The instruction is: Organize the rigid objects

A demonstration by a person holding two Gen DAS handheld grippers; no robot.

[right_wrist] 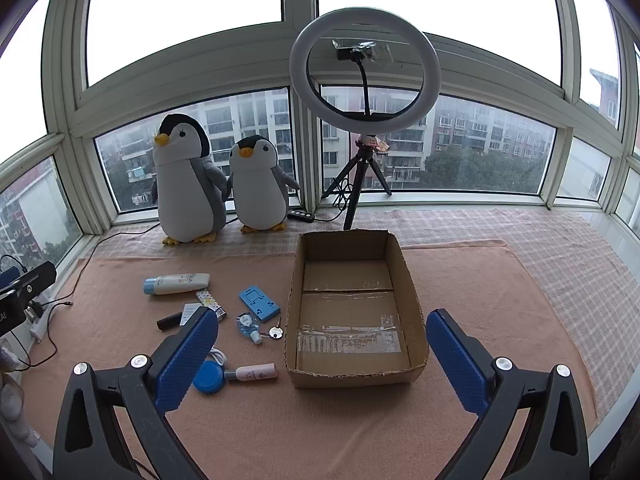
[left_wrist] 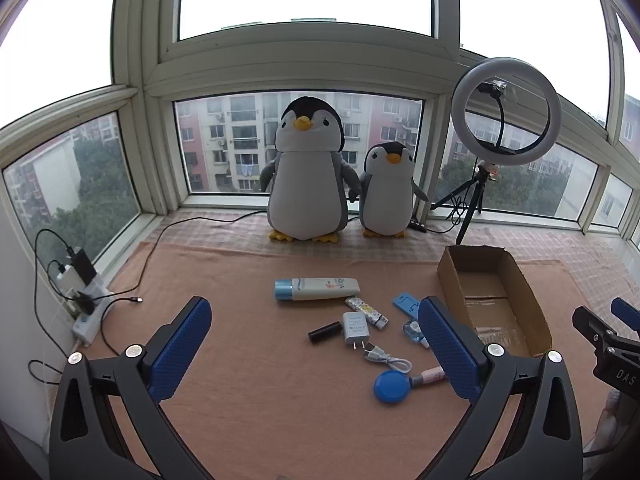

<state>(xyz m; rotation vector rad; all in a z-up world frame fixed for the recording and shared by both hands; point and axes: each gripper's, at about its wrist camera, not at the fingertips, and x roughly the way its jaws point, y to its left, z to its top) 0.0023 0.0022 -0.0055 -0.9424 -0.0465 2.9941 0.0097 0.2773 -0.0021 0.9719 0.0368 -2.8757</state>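
1. Rigid objects lie loose on the pink cloth (right_wrist: 360, 432), all to the left of the cardboard box (right_wrist: 416, 304); none is in the box yet, so I judge the sorting has not begun.
2. My left gripper (left_wrist: 316, 344) hangs released above the cluster, jaws spread wide, holding nothing. My right gripper (right_wrist: 322, 354) is likewise spread and unloaded, framing the near wall of the box.
3. Nearest my left fingers: a blue round mirror (left_wrist: 390, 386) touching a small pink bottle (left_wrist: 432, 376), and a white cable (left_wrist: 386, 358) running from the white charger plug (left_wrist: 355, 327).
4. Further out: a dark cylinder (left_wrist: 324, 332) just beside the charger, a patterned lighter-like stick (left_wrist: 366, 312), a white lotion tube (left_wrist: 316, 289) with a blue cap, a blue phone stand (left_wrist: 406, 304), and a small keychain bottle (right_wrist: 249, 326).
5. Risks, as I judge them:
   - The charger, cable and stick lie close together; closing on one could drag or knock its neighbour.
   - The cable is limp and may trail out, snagging the mirror.
   - The dark cylinder and tube are round and could roll away from a glancing touch.
   - The box has ragged walls; a low approach could catch the rim and shove it.
   - My two grippers work near each other, so reaching across could make them collide.
6. Two plush penguins (left_wrist: 306, 172) and a ring light (right_wrist: 365, 80) stand well behind.
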